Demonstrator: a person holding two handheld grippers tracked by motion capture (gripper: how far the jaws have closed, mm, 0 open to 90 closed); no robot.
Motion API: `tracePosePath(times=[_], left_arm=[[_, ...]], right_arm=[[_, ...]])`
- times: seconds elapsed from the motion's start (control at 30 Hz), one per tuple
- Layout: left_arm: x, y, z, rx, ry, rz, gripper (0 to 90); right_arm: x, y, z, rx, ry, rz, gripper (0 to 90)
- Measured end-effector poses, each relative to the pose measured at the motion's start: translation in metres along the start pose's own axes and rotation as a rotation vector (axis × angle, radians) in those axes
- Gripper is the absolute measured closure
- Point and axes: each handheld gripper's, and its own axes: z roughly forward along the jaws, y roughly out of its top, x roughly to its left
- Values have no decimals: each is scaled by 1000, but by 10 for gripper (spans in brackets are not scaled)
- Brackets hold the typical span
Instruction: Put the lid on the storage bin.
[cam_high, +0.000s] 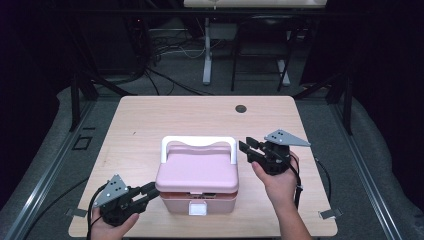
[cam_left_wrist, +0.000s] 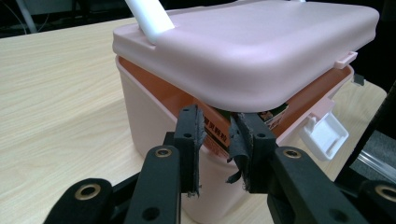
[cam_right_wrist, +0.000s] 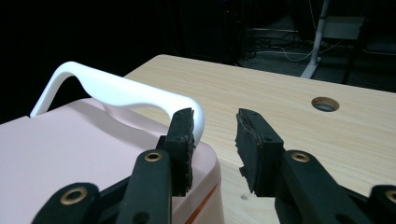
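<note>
A pink lidded box with a white handle and a white front latch stands on the wooden table. In the left gripper view the lid sits lifted off the rim, the latch hangs loose, and printed packets show inside. My left gripper is at the box's front left corner; its tips stand apart just under the lid's edge, pressing on nothing. My right gripper hovers open beside the handle's right end, its jaws holding nothing.
A round cable hole lies in the table near its far edge. Beyond the table stand dark frames, cables on the floor and a white desk leg. Bare tabletop lies left of and behind the box.
</note>
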Motion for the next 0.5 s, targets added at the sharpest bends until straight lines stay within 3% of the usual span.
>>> tracePosePath(times=[0.17, 0.5], left_arm=[[-1, -4, -1, 21, 22, 19, 721], [1, -11, -1, 35, 31, 8, 720]], right_arm=[[-1, 0, -1, -4, 0, 4, 664], [-1, 0, -1, -8, -1, 4, 660]])
